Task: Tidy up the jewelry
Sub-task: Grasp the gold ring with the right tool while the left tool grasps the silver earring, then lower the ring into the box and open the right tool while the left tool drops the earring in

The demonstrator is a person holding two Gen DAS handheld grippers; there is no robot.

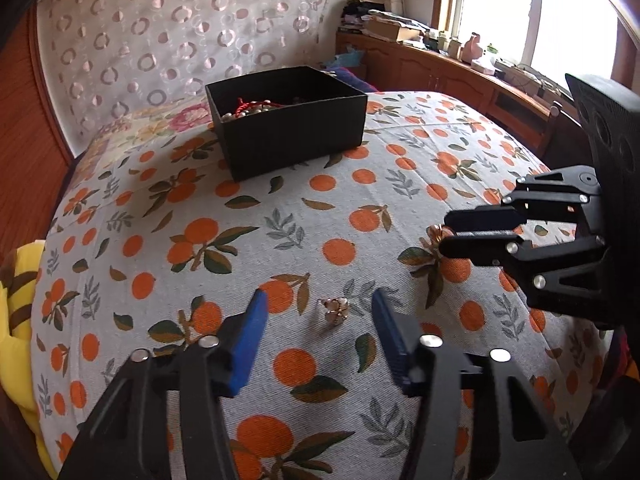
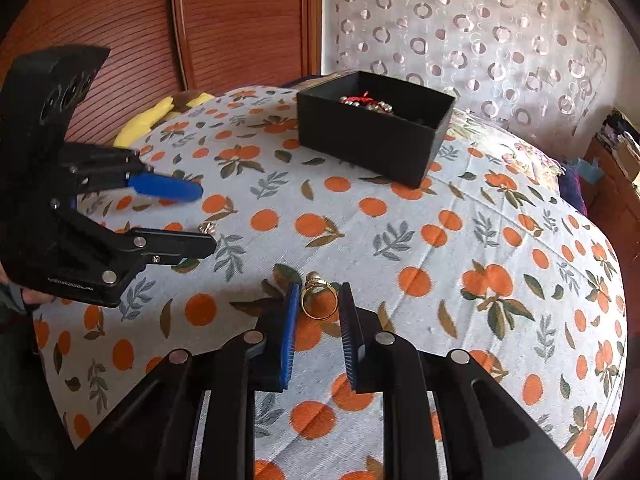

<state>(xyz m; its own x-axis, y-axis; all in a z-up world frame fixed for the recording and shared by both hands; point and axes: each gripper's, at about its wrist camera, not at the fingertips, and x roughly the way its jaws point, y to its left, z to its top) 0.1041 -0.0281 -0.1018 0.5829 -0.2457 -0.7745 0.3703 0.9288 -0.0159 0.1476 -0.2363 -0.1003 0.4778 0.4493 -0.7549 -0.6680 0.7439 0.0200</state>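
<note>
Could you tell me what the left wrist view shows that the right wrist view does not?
Only the left wrist view shows the bright window and the cluttered wooden sideboard below it. Only the right wrist view shows the gold ring clearly, between the right claw pads, and the wooden wardrobe door. Both show the black jewelry box, the orange-print bedspread, a small pale ring between the left claw pads, and the patterned curtain.

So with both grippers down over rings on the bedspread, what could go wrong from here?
1. The gold ring sits between the right gripper fingers with gaps showing; closing could tip it or push it into the soft bedspread.
2. The left gripper straddles a small flower ring lying flat, so the pads may snag cloth.
3. The black box stands well away, so a weak grip could drop a ring.
</note>
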